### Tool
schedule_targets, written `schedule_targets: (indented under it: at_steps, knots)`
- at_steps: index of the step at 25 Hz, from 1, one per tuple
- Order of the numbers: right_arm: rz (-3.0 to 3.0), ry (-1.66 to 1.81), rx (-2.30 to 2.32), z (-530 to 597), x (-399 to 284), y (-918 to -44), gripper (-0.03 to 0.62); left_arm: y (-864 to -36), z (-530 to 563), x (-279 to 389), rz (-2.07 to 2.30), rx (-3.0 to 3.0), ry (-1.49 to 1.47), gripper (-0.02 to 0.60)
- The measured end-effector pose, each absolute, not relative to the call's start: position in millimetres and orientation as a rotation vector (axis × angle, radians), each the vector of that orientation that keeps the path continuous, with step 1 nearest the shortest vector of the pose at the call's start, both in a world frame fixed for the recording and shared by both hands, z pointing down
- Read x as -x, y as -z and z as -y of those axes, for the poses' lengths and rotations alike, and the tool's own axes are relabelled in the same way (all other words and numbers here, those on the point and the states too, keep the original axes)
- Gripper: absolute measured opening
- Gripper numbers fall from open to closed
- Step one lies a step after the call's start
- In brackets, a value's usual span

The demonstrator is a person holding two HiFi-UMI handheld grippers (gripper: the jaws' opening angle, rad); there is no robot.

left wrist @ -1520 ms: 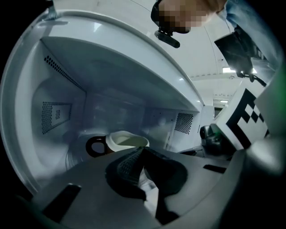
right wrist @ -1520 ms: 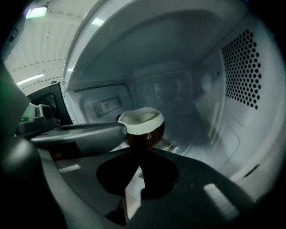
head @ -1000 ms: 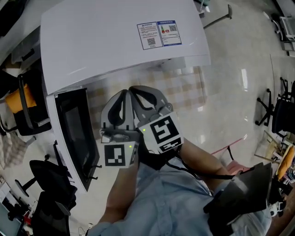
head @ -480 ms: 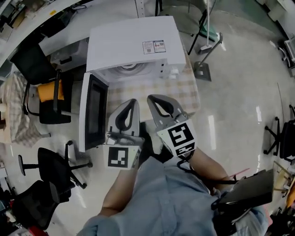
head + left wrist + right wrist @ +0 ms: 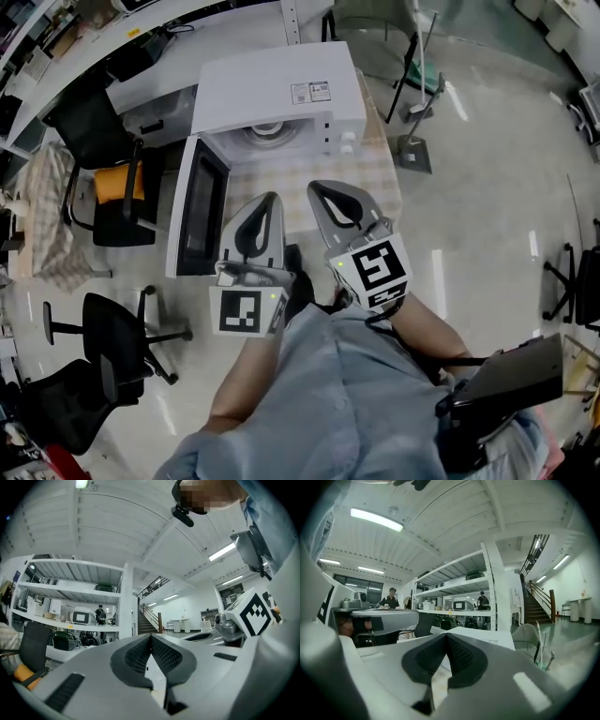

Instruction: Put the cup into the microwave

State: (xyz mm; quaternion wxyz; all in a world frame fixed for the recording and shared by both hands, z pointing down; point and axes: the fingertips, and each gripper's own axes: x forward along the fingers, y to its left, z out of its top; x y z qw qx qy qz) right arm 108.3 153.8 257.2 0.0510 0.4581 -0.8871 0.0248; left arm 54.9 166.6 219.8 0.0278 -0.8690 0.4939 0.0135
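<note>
microwave (image 5: 281, 89) stands open; left gripper (image 5: 272, 197), right gripper (image 5: 320, 186) closed, empty

The microwave (image 5: 277, 89) looks smooth and painted, the tablecloth (image 5: 380, 173) woven, the floor (image 5: 487, 169) glossy.

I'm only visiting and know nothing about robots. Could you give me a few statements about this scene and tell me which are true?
1. The microwave has its door swung open. True.
2. The left gripper is holding a cup. False: its jaws are together with nothing between them.
3. The right gripper has its jaws together. True.
4. The microwave sits on the floor. False: it stands on a table with a checked cover.
</note>
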Motion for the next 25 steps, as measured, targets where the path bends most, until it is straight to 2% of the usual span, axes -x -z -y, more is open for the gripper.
schedule_targets:
  at_steps: [25]
  knots:
    - [2.763, -0.082, -1.360, -155, -113, -248, 0.002, -207, -162, -73, -1.445, 2.680, -0.031, 0.005]
